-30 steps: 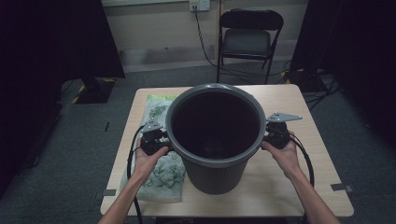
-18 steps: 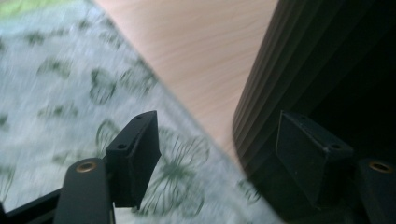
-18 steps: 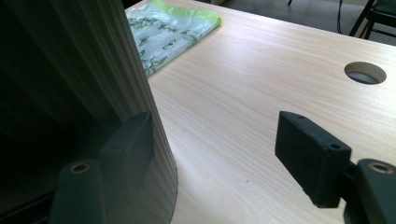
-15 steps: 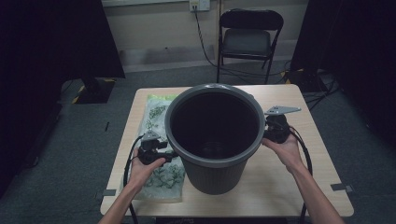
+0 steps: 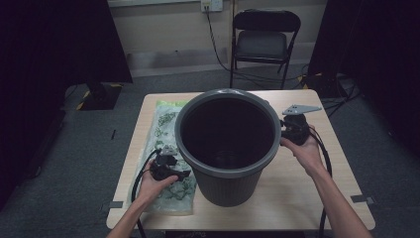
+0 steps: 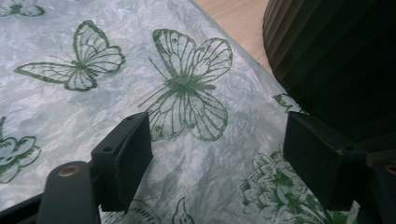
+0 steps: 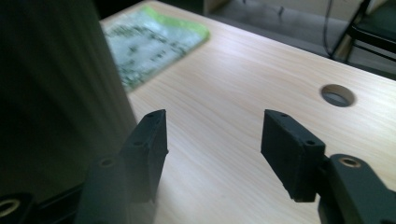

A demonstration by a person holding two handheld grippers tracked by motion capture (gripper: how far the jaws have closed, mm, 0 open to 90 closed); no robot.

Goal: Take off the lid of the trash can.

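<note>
Centrally in the high view stands a large dark grey ribbed bin (image 5: pixel 228 148), upright on the light wooden table (image 5: pixel 307 193), its open mouth facing up. Left of the bin in that frame lies a flat translucent plastic bag printed with green butterflies (image 5: pixel 166 124), running from the table's far edge toward the near edge. The left gripper (image 5: pixel 171 168) is held low over the bag's near part, just beside the bin's wall at lower left of the frame; in the left gripper view its jaws stand wide apart above the butterfly print (image 6: pixel 187 93), gripping nothing, with the bin's ribbed side (image 6: pixel 336 51) at upper right. The right gripper (image 5: pixel 292 130) sits at the bin's rim, right of centre in the high view; in its own view its jaws are spread with bare table (image 7: pixel 233 93) between them, the bin wall (image 7: pixel 51 84) close at left, and a round cable hole (image 7: pixel 337 95) at right.
</note>
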